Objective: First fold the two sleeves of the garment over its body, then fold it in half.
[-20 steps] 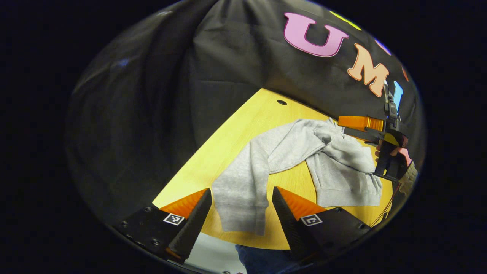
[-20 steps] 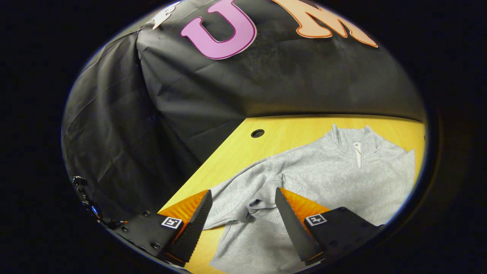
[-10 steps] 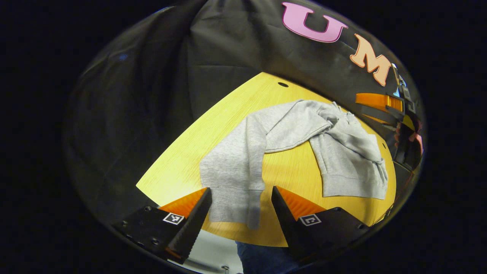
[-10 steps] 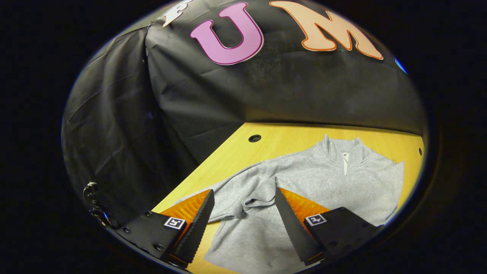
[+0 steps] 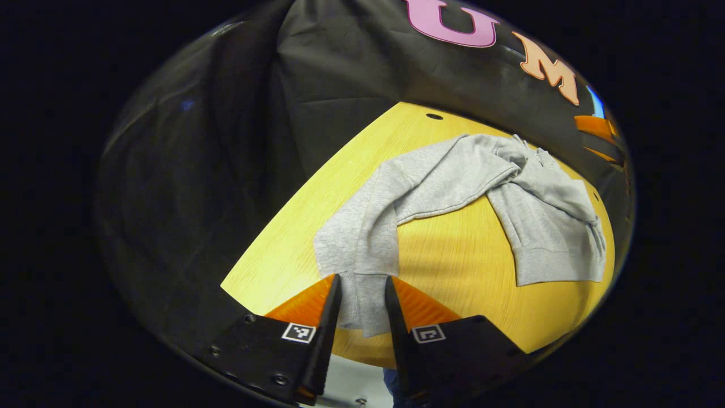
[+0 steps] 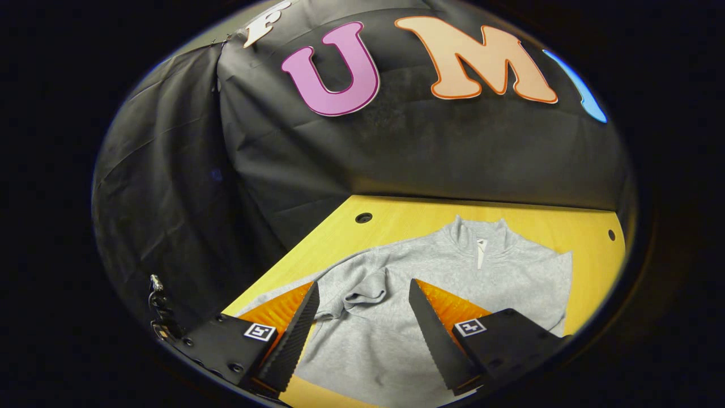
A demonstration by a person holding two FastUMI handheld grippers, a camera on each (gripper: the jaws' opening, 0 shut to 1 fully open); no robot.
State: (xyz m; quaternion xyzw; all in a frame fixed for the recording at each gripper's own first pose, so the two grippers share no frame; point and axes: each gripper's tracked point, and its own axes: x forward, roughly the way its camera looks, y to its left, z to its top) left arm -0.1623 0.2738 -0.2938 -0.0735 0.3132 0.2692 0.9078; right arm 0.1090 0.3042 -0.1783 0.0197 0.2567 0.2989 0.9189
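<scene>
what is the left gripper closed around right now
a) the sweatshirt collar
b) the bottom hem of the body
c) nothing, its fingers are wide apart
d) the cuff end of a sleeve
d: in the left gripper view, the left gripper has both fingers pressed on the sleeve cuff of the grey sweatshirt.

Black cloth (image 6: 272, 170) walls the booth, creased and folded. A yellow wooden table (image 5: 453, 260) has small round holes (image 6: 363, 217).

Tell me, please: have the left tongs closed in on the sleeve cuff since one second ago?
Yes. The left tongs have narrowed around the grey sleeve cuff, which lies near the yellow table's front edge; before, they stood wide open.
</scene>
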